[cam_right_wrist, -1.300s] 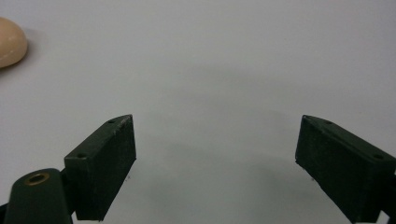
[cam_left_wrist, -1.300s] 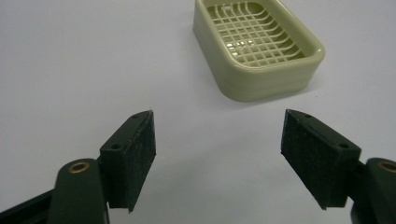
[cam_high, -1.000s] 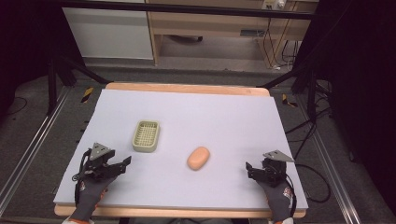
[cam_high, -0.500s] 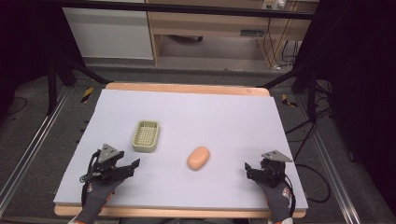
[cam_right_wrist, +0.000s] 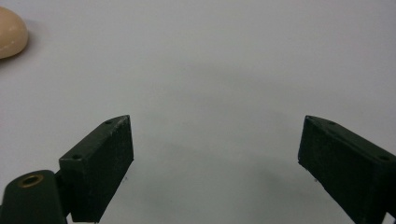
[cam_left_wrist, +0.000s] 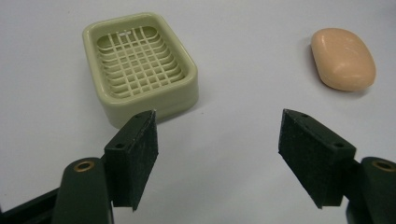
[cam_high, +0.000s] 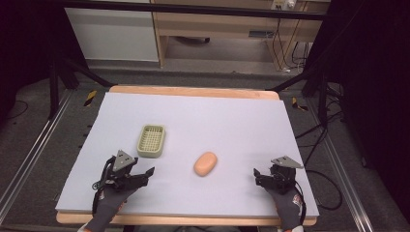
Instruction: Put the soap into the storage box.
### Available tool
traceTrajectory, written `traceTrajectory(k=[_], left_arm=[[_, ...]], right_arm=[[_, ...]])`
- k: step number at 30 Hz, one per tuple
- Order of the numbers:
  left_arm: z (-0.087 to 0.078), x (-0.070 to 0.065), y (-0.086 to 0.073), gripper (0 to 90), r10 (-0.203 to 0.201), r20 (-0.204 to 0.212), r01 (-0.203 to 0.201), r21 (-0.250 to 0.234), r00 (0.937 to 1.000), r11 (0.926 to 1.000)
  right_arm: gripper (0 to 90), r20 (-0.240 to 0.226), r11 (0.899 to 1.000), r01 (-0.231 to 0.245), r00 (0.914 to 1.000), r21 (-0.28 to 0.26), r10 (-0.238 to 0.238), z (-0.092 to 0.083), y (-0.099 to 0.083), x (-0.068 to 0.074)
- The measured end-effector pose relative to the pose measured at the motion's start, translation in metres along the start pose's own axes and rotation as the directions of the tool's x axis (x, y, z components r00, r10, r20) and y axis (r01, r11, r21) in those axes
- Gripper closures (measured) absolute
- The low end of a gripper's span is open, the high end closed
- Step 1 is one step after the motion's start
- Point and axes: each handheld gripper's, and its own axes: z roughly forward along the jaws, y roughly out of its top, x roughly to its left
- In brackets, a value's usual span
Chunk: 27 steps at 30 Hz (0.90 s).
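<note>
A peach-coloured bar of soap (cam_high: 205, 163) lies on the pale mat near the table's middle front. A pale green soap dish (cam_high: 151, 140) with a grid bottom sits to its left, empty. My left gripper (cam_high: 146, 174) rests low at the front left, open, its jaws pointing right toward the soap; in the left gripper view the soap dish (cam_left_wrist: 138, 65) is ahead on the left and the soap (cam_left_wrist: 343, 58) at the upper right. My right gripper (cam_high: 259, 176) stands open at the front right, empty; the soap (cam_right_wrist: 10, 35) peeks in at its view's top left.
The pale mat (cam_high: 232, 121) covers a wooden table whose edge (cam_high: 193, 92) shows at the back. Dark stand legs and cables surround the table on the floor.
My left gripper has moved to the right and slightly forward along the front of the mat, closer to the soap dish. The right gripper has stayed where it was.
</note>
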Motion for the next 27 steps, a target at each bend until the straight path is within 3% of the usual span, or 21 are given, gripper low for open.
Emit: traceTrajectory(k=[27], left_arm=[[0.016, -0.033, 0.02, 26.3, 0.078, 0.067, -0.078, -0.003, 0.9946, 0.9969]], right_arm=[[10.4, 0.002, 1.0, 0.004, 1.0, 0.014, -0.004, 0.002, 0.0, 0.001]])
